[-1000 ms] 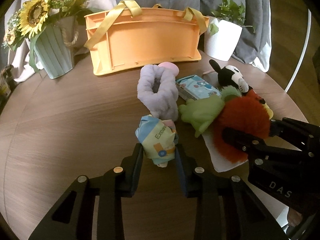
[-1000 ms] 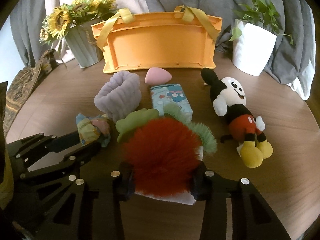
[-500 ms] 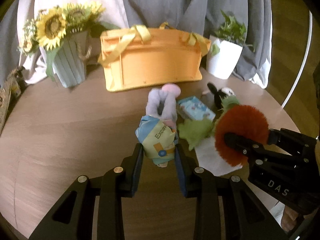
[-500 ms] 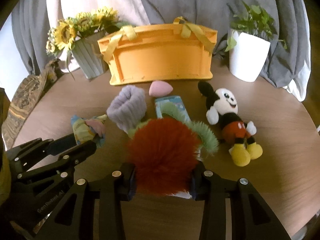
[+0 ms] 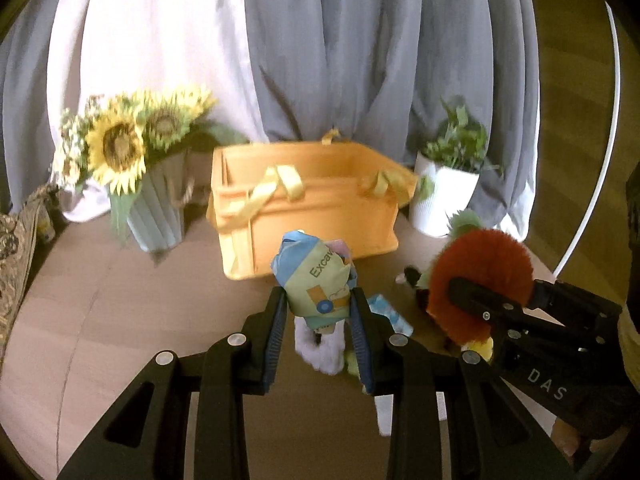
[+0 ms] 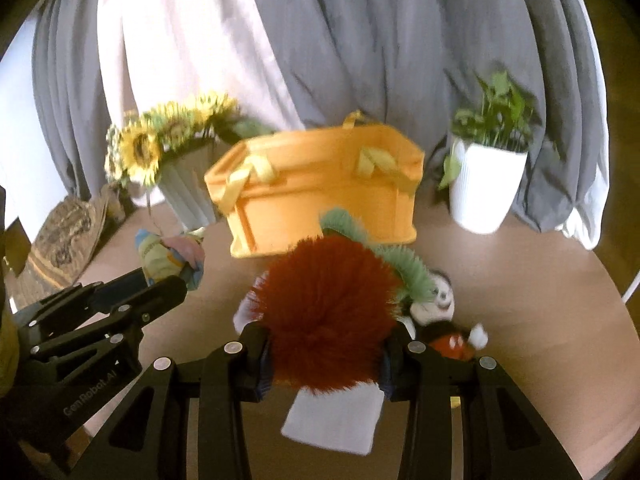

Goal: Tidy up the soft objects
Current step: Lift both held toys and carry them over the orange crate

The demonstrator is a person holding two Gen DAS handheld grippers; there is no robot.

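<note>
Left gripper (image 5: pixel 318 312) jaws clamped on a crumpled printed cloth bundle (image 5: pixel 316 276) — held clear of the table (image 5: pixel 120 300). Right gripper (image 6: pixel 324 356) jaws squeezing a red fuzzy toy (image 6: pixel 324 304) with green fringe, white tag hanging below the jaws. Orange basket (image 5: pixel 320 216) sits ahead of both jaws; mouse plush (image 6: pixel 440 308) lies just right of the right jaws.
</note>
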